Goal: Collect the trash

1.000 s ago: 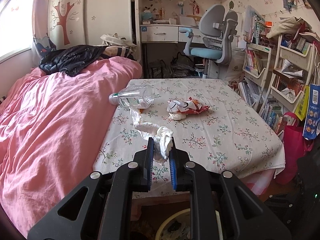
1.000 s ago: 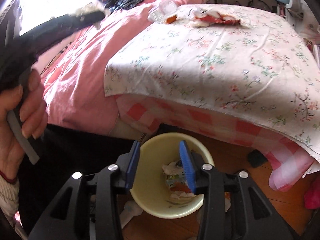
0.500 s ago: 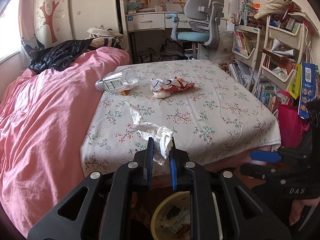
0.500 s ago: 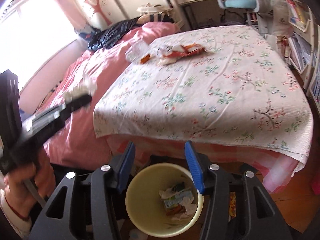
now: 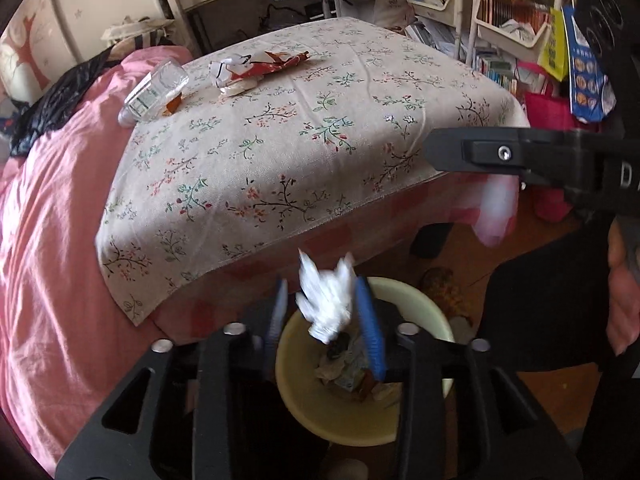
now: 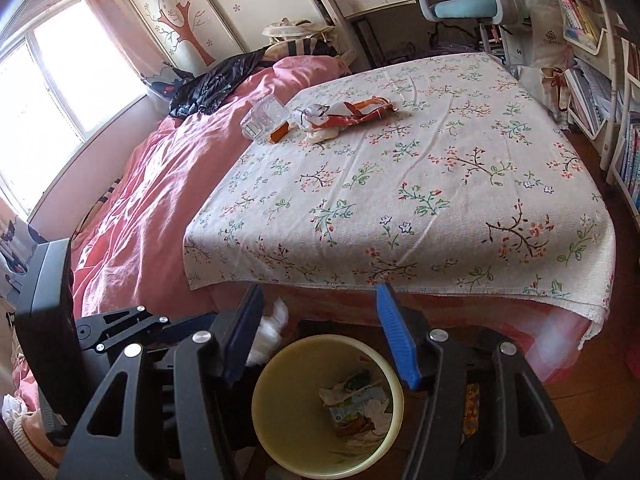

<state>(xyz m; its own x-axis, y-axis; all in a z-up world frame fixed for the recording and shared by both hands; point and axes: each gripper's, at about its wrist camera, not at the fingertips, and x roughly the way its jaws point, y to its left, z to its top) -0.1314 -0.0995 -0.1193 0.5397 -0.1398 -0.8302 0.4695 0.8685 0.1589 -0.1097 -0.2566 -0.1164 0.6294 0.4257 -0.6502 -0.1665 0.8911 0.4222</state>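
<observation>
1. The left gripper [image 5: 325,322] has its blue-padded fingers spread apart, with a crumpled white tissue [image 5: 327,300] blurred between them and touching neither pad clearly; whether it is loose in the air cannot be told
2. The tissue sits directly above the pale yellow trash bin [image 5: 416,300] on the wooden floor, and the bin already holds paper scraps and wrappers
3. The right gripper [image 6: 320,334] hovers over the same bin [image 6: 280,400] with its fingers wide apart and nothing between them; in its view the white tissue [image 6: 268,334] shows just behind its left finger
4. On the floral tablecloth [image 6: 420,184] a clear plastic bottle [image 6: 264,118] lies on its side near the far left corner, with a small orange scrap [image 6: 279,133] touching it
5. Just beside the bottle lies a crumpled red-and-white snack wrapper [image 6: 348,114], resting on a pale wad of paper
6. A pink duvet [image 6: 160,168] covers the bed against the table's left edge, with a black jacket [image 6: 216,84] on its far end
7. A blue-seated desk chair [image 6: 468,4] stands beyond the table
</observation>
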